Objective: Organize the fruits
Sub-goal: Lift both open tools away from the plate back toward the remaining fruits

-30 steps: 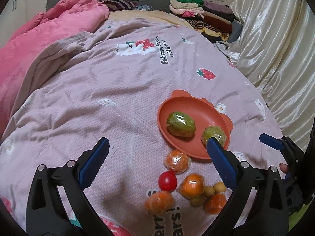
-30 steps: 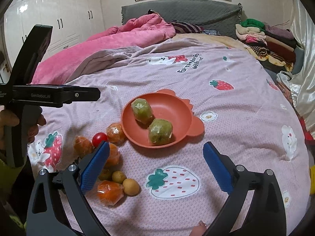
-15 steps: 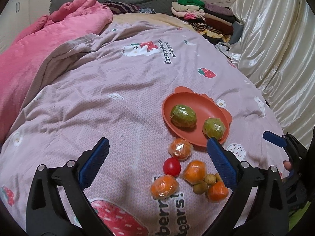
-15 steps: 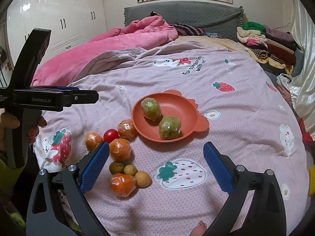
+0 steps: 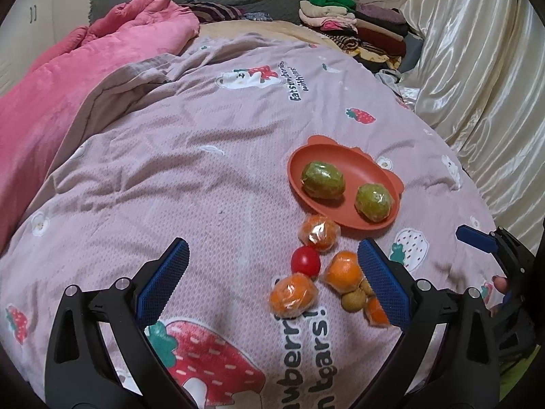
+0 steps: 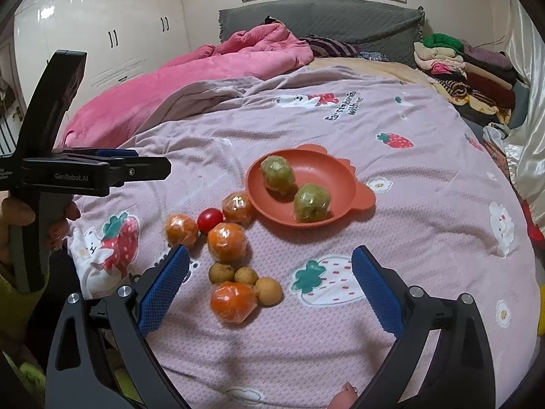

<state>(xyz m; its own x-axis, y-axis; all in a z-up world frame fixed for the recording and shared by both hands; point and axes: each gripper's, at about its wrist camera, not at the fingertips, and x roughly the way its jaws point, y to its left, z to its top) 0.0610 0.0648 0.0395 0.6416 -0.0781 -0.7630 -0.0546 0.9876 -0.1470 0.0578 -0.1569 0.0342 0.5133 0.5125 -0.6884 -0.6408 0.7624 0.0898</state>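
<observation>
An orange plate (image 5: 344, 156) (image 6: 340, 177) on the bed holds two wrapped green fruits (image 5: 323, 180) (image 6: 311, 202). Beside it lie several wrapped oranges (image 5: 293, 295) (image 6: 226, 241), a red tomato (image 5: 305, 261) (image 6: 209, 218) and small brown longans (image 5: 352, 301) (image 6: 268, 291). My left gripper (image 5: 272, 279) is open and empty above the bed, its right finger over the fruit pile. My right gripper (image 6: 269, 288) is open and empty, hovering over the near oranges and longans. The left gripper also shows in the right wrist view (image 6: 136, 168).
The pink printed quilt (image 5: 204, 177) covers the bed. A rumpled pink blanket (image 5: 68, 78) lies at the far left, folded clothes (image 5: 357, 24) are stacked at the far right, a cream curtain (image 5: 477, 68) hangs on the right, and white wardrobes (image 6: 102, 34) stand on the left.
Both grippers have drawn back and risen from the fruit; the plate and pile sit farther ahead in both views. Both stay open and empty.
</observation>
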